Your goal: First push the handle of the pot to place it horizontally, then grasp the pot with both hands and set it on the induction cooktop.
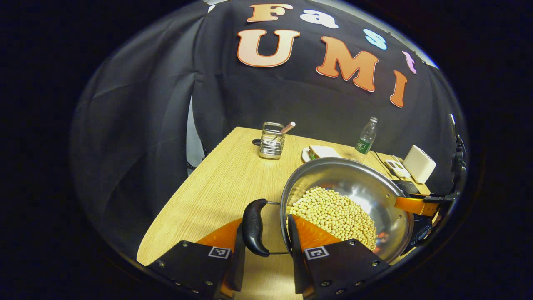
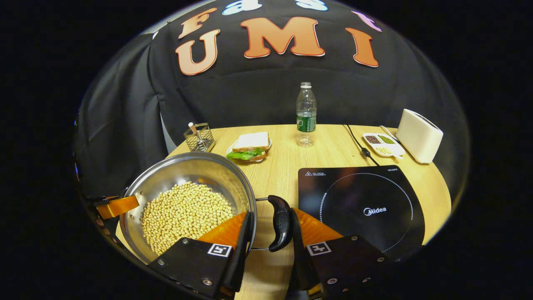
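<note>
Pot [image 2: 187, 200] stood on surface [image 1: 216, 183], left of induction cooktop [image 2: 362, 208], not yet on it. Steel bowl roughly half full of loose soybeans [image 2: 185, 214]; judged heavy, contents liable to shift if tilted. Best hold: the two black side handles, kept level.

Left gripper [image 1: 266, 246]: fingers apart, straddling near handle [image 1: 254, 227]; contact unclear.

Right gripper [image 2: 270, 237]: fingers apart around opposite handle [image 2: 281, 223], one finger touching.

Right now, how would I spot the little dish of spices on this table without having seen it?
Start at the black induction cooktop. Behind it stands a white toaster; the spice dish lies just beside it. It is a shallow white tray split into compartments, each holding different coloured grains.
</note>
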